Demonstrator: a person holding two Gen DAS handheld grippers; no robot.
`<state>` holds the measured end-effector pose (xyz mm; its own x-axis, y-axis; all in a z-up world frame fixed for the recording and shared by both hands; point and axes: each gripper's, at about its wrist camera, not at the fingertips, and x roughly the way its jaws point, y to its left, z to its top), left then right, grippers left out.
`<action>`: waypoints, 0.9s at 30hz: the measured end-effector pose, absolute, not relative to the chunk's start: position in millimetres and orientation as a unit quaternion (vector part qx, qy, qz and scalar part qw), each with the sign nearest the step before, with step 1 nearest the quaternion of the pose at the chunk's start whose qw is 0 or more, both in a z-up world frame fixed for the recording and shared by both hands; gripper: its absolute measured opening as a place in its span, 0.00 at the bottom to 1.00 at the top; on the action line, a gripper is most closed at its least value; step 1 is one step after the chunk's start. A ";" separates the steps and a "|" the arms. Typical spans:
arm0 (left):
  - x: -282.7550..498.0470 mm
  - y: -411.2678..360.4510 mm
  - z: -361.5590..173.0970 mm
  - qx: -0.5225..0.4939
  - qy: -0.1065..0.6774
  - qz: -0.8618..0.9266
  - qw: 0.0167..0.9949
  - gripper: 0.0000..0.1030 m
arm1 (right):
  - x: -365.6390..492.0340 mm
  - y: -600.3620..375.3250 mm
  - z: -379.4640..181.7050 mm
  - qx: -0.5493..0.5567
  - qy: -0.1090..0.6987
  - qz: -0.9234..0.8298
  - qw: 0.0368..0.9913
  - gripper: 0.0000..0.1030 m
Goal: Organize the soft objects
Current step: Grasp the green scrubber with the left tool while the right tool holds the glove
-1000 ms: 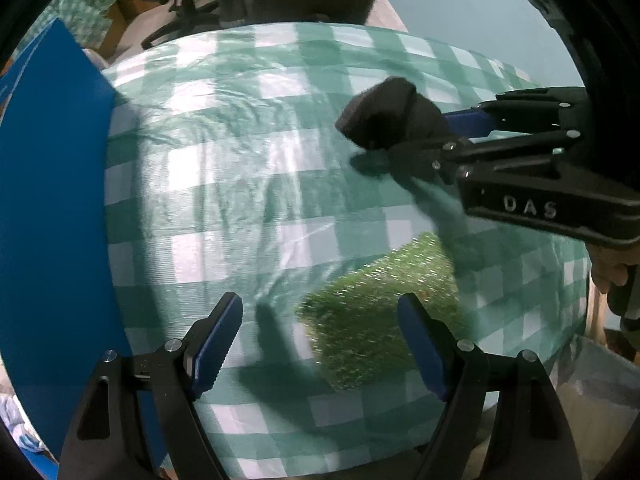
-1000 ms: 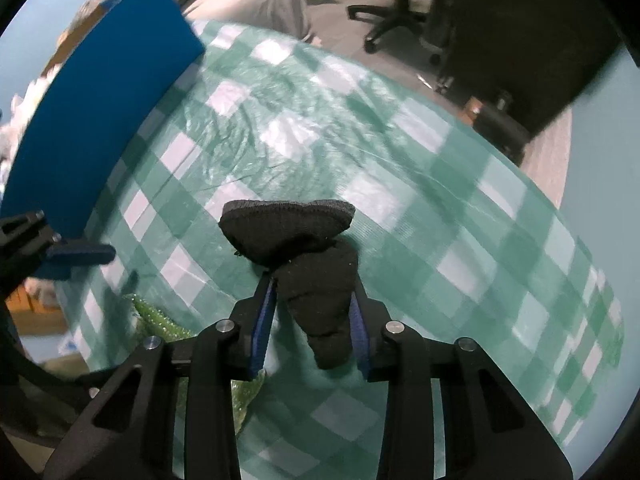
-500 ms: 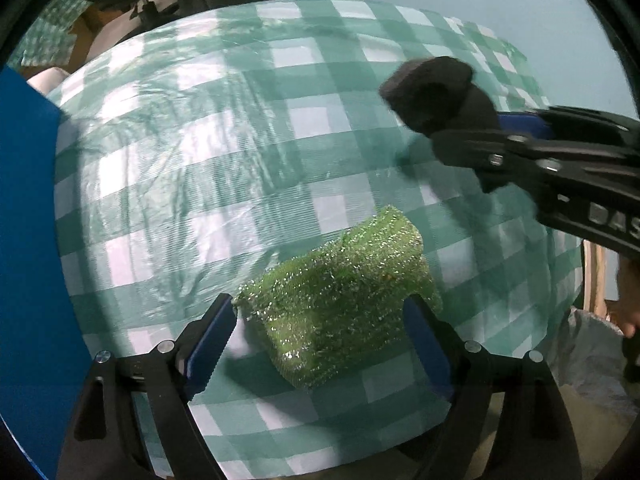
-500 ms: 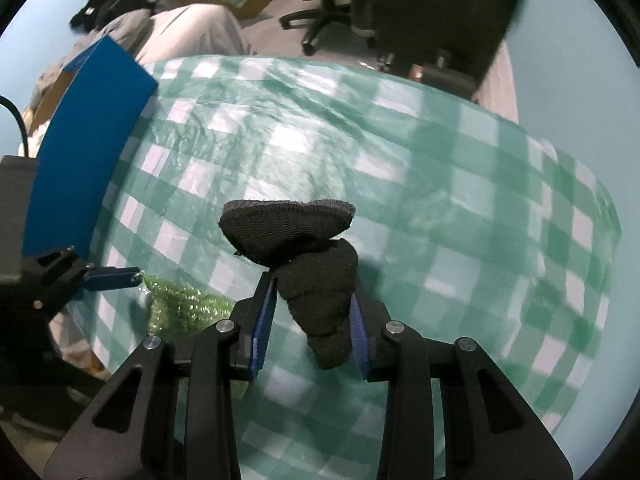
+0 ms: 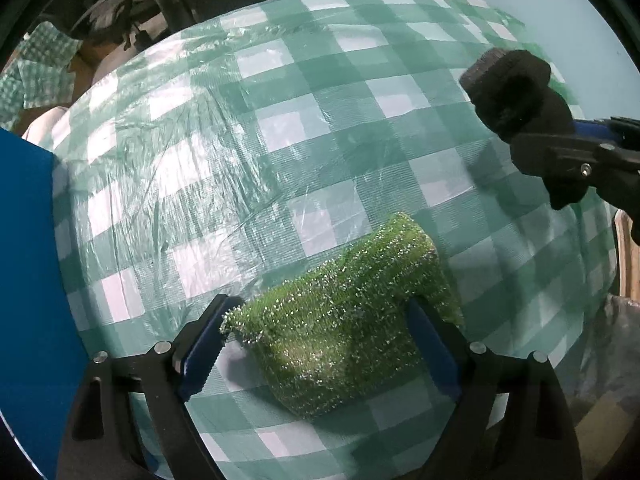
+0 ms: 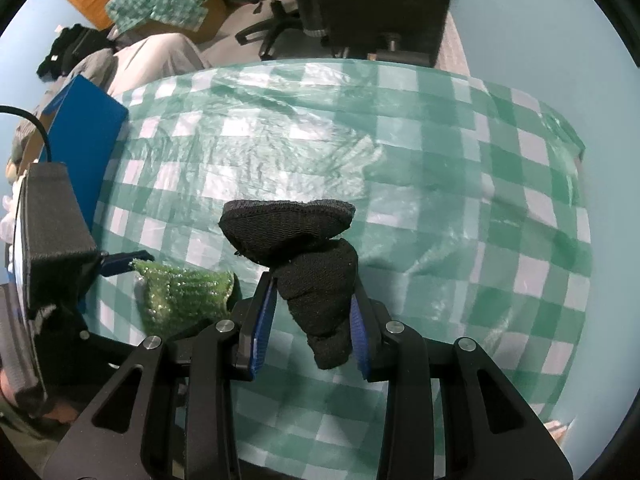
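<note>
A glittery green scrub cloth (image 5: 344, 320) lies on the green checked tablecloth (image 5: 280, 140). My left gripper (image 5: 316, 344) is open, its blue pads on either side of the cloth. The cloth also shows in the right wrist view (image 6: 184, 292). My right gripper (image 6: 312, 320) is shut on a black fabric piece (image 6: 308, 248) and holds it above the table. That piece shows at the upper right in the left wrist view (image 5: 512, 88).
A blue box (image 6: 84, 136) stands at the table's left edge, also in the left wrist view (image 5: 28, 300). Office chairs (image 6: 352, 8) and piled clothes (image 6: 76, 52) lie beyond the far edge. The table's right edge (image 5: 616, 240) is near.
My left gripper has moved forward so the green cloth now sits between its open fingers. The right gripper has swung right and away, still holding the black piece.
</note>
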<state>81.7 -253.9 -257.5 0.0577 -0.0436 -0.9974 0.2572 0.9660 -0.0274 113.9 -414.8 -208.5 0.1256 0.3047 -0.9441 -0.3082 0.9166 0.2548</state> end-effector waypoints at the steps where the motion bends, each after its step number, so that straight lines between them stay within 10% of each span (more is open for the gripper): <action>1: 85.6 -253.9 -254.4 0.077 0.677 -0.105 0.724 0.84 | 113.0 -415.8 -208.4 0.000 0.629 0.202 0.751 0.32; 12: 65.4 -250.5 -228.0 0.064 0.670 -0.121 0.730 0.18 | 103.5 -416.1 -209.0 0.010 0.630 0.193 0.752 0.33; 27: 48.8 -206.9 -182.1 0.012 0.649 -0.102 0.754 0.15 | 83.9 -409.2 -186.6 0.017 0.614 0.197 0.764 0.33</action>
<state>48.8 -206.9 -182.1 0.1359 -0.1385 -0.9810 0.1702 0.9787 -0.1146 83.9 -409.2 -186.6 0.1680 0.3222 -0.9317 -0.2812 0.9215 0.2680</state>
